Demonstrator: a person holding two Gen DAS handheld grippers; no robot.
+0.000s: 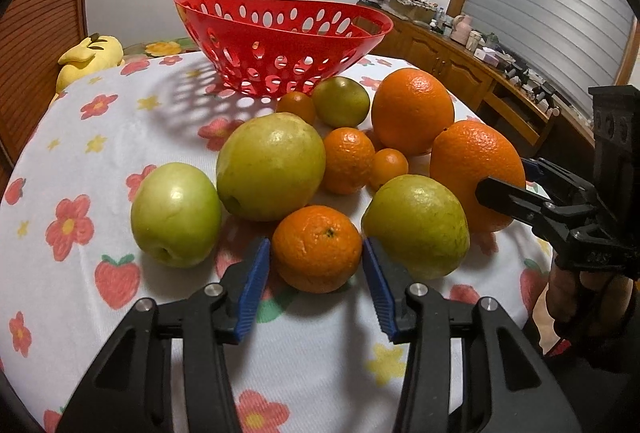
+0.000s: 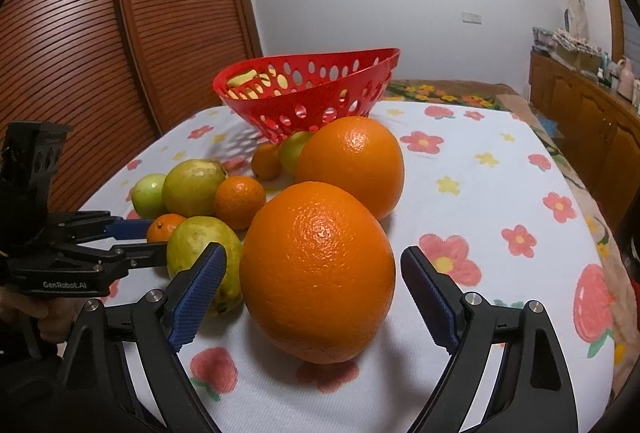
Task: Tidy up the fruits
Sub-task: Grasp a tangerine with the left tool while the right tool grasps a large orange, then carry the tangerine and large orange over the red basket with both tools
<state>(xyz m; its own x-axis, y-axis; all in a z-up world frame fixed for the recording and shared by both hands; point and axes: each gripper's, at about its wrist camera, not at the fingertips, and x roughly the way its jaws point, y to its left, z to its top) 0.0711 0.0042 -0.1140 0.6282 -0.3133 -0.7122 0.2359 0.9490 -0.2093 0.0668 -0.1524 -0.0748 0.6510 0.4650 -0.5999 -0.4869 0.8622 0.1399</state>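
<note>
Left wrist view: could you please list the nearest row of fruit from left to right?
Green apple → mandarin, between the open left gripper's fingers → yellow-green pear → big orange, by the right gripper.

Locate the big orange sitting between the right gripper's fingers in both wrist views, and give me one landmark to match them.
Left wrist view: the big orange sits at the right of the fruit cluster, with the right gripper reaching in around it from the right edge.
Right wrist view: it fills the centre foreground, between the open blue pads.
Shared landmark: the red basket, behind the fruit in both.
</note>
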